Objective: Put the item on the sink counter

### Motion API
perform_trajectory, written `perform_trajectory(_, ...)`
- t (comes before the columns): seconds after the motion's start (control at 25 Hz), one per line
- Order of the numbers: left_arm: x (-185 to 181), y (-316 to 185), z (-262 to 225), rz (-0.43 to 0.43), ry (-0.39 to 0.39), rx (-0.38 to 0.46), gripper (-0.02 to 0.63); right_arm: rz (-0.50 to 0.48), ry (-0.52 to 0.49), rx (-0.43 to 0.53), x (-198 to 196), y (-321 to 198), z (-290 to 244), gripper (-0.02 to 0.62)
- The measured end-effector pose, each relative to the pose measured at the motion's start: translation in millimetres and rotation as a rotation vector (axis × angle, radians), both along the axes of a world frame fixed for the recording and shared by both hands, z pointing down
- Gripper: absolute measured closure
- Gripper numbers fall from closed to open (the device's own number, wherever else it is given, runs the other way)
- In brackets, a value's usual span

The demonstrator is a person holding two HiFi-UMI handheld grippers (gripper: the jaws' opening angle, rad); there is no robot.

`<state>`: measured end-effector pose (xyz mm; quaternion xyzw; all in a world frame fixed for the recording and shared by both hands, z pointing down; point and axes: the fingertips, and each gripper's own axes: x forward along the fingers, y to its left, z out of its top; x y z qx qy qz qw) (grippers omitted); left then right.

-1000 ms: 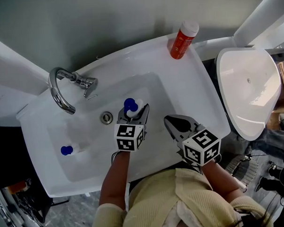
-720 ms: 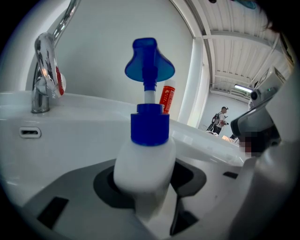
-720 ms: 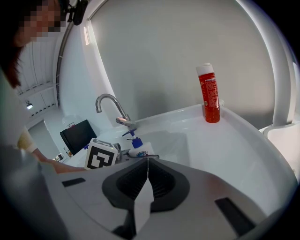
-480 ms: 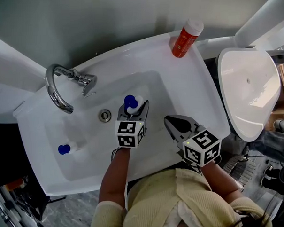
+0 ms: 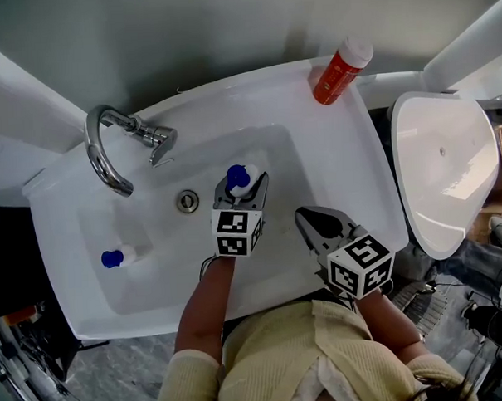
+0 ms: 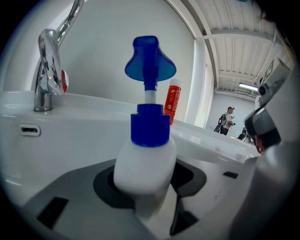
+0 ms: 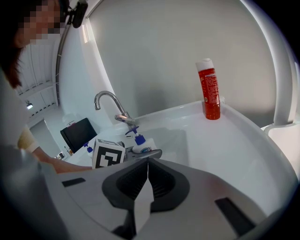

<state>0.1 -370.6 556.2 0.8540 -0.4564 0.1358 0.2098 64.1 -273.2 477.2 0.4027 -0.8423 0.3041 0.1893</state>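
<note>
Pump bottle (image 6: pixel 145 161), white body with blue collar and blue pump head: upright between the jaws of the left gripper (image 5: pixel 240 194), over the middle of the basin, just in front of the drain. It is not on the counter. Whether its base is clear of the basin floor cannot be told.

Sink (image 5: pixel 353 170), white, one piece, with a flat counter round a rectangular basin. The widest bare stretch of counter lies to the right of the basin.

White fixture (image 5: pixel 444 158), rounded, beside the sink on the right, apart from it.

Faucet (image 5: pixel 108 160), chrome, arched, at the back left of the counter.

Red bottle (image 5: pixel 339 72), white cap, upright on the back right corner of the counter.

Left gripper: jaws stand wide and are closed on the body of the pump bottle, one on each side.

Right gripper (image 5: pixel 306 220): jaws pressed together with nothing between them. It hangs over the front of the sink, to the right of the left gripper.

Second small bottle (image 5: pixel 116 258), blue cap, lying in the left part of the basin, well apart from both grippers.

Drain (image 5: pixel 187 201), round metal ring in the basin floor.

Progress, as judged: the grasp looks made. The carry out of the basin, the setting down on the counter and the release remain. The second bottle in the basin is untouched.
</note>
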Motion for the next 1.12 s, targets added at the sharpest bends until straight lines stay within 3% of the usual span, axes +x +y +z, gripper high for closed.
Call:
perform_trajectory(0.64, -0.7, -3.5, 11.8, 0.011, -0.055, 0.073, 0.374, -0.011, -0.001, -0.008, -2.0, -2.7, 4.0, 0.569)
perform_trajectory(1.12, 2.0, -0.8, 23.9, 0.038, -0.058, 0.049, 0.374, -0.023, 0.019, -0.018, -6.1, -1.7, 11.8, 0.569)
